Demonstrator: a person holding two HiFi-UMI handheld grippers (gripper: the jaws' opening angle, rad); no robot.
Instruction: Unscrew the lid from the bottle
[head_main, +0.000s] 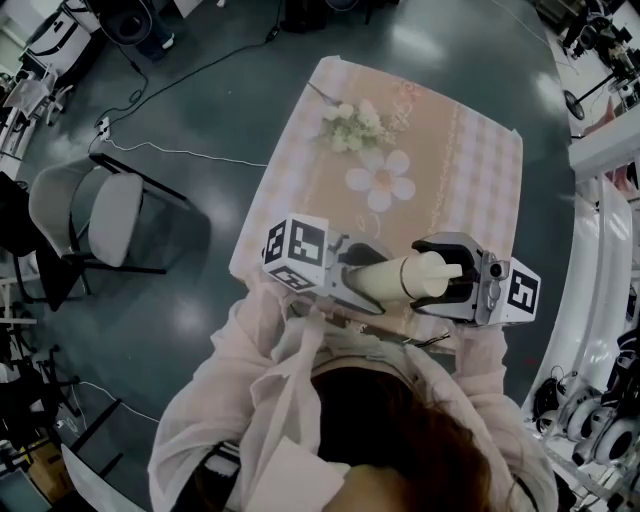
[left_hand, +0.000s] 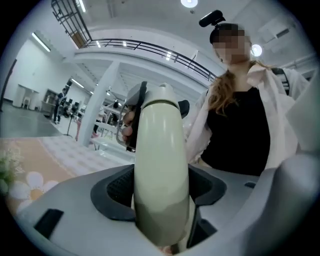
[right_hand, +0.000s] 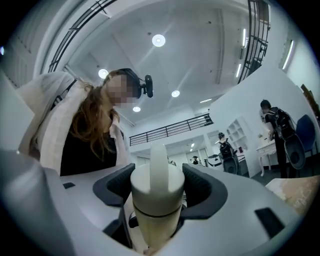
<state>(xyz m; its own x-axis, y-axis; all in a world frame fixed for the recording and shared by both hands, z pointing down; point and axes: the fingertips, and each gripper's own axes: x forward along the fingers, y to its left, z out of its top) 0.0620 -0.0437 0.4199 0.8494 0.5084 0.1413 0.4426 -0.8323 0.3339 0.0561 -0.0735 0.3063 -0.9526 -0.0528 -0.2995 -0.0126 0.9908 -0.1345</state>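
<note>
A cream bottle (head_main: 392, 279) lies level in the air between my two grippers, above the near edge of the table. My left gripper (head_main: 350, 276) is shut on its body; in the left gripper view the body (left_hand: 160, 170) fills the gap between the dark pads (left_hand: 114, 189). My right gripper (head_main: 457, 281) is shut on the lid (head_main: 438, 271). In the right gripper view the lid (right_hand: 157, 192) with its upright loop handle sits between the pads (right_hand: 199, 187), and the bottle's neck (right_hand: 152, 227) runs below it.
The table (head_main: 480, 170) carries a pink checked cloth, a small flower bunch (head_main: 352, 126) and a flower-shaped mat (head_main: 381, 181). A grey chair (head_main: 95, 215) stands on the floor to the left, with a cable (head_main: 180, 152) beside it. White shelving (head_main: 605, 250) lines the right.
</note>
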